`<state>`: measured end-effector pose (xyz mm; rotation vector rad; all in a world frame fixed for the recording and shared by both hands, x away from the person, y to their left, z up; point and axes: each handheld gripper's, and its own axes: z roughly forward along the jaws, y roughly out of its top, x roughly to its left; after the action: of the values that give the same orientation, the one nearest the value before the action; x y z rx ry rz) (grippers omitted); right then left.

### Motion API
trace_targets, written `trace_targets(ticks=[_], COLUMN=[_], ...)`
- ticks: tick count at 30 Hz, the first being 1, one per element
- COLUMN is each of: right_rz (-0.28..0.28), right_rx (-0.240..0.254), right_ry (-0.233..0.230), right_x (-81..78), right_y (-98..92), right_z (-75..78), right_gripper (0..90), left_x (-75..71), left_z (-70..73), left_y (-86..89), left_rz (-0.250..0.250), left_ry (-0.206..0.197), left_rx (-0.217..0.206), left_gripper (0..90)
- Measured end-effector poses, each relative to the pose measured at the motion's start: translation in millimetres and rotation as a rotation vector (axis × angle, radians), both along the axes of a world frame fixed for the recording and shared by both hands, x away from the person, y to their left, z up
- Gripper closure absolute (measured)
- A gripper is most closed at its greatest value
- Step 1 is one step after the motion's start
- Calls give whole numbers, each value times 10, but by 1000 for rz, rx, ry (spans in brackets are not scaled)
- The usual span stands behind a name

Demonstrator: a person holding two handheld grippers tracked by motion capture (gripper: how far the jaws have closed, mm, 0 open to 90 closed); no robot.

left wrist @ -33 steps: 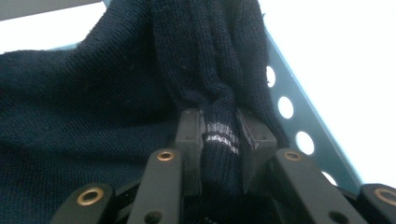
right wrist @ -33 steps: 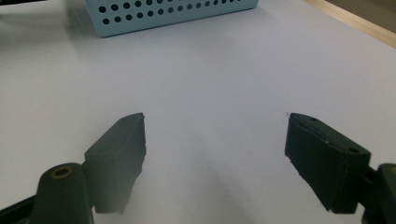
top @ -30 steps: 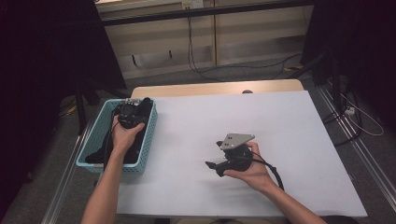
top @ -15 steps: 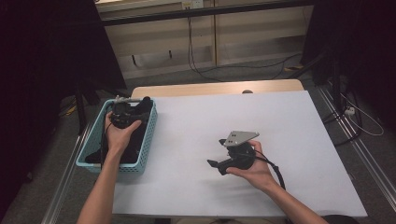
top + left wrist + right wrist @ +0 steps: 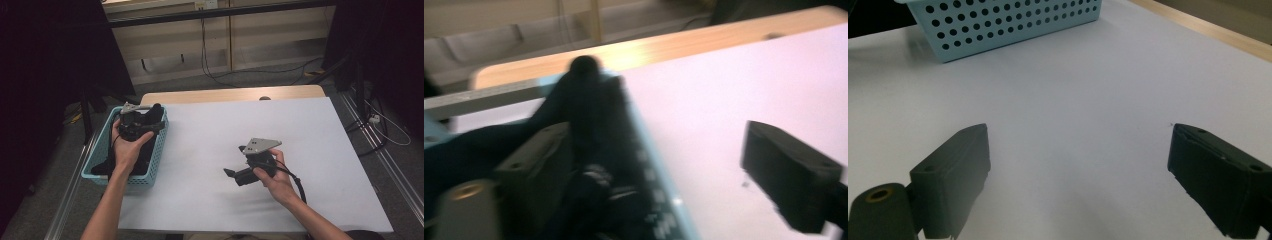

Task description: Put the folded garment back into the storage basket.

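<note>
The left claw hangs over the far end of the blue basket, at nine o'clock on the white tabletop. Its jaws have just been opening wide and hold nothing. A dark cloth lies inside the basket. I think the drop is done; next, lift away. The right claw rests wide open and empty at six o'clock.
</note>
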<state>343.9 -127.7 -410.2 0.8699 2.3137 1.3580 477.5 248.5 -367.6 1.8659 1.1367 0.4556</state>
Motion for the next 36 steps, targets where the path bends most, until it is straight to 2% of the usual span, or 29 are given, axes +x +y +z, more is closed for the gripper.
trace_targets(ticks=[2, 6, 8, 10, 11, 13, 17, 19, 21, 24, 27, 30, 32, 34, 35, 36], right_rz=[-22, -64, -85, -97, -101, -111, -130, -135, -142, -157, -169, -174, -180, -183, -185, -188], right_rx=[3, -4, 0, 2, 4, 2, -10, -6, -7, -5, -7, -5, 2, 6, 7, 15], right_ry=[5, -14, -22, -26, -24, -24, -40, -50, -44, -45, -55, -54, -57, -61, -64, -63], right_x=[-3, -40, -58, -67, -69, -77, -112, -136, -154, -179, -210, -247, -281, -315, -331, -344], right_y=[-10, -35, -48, -68, -78, -102, -139, -174, -213, -271, -320, -365, -395, -425, -439, -454], right_z=[2, 7, 14, 18, 17, 15, 9, 3, -3, -9, -9, -14, -24, -32, -34, -37], right_gripper=[82, 67, 67, 69, 75, 82, 85, 85, 87, 93, 93, 93, 93, 91, 87, 85], left_x=[-47, -192, -277, -358, -399, -485, -667, -770, -852, -971, -1077, -1193, -1263, -1343, -1373, -1398], left_z=[4, 27, 33, 32, 29, 29, 19, 12, 6, -3, -24, -54, -64, -74, -83, -98], left_y=[10, 21, 21, 27, 18, -11, -76, -87, -89, -86, -106, -118, -124, -123, -114, -110], left_rz=[-24, -33, -61, -105, -110, -110, -100, -97, -104, -120, -138, -164, -165, -154, -147, -141], left_ry=[-11, -47, -62, -72, -75, -104, -139, -167, -166, -167, -166, -167, -161, -173, -174, -167], left_rx=[15, 31, 20, -16, -25, 20, 81, 79, 79, 56, 67, 54, 44, 55, 46, 19], left_gripper=[70, 61, 62, 62, 63, 64, 71, 81, 87, 83, 78, 79, 94, 94, 94, 94])
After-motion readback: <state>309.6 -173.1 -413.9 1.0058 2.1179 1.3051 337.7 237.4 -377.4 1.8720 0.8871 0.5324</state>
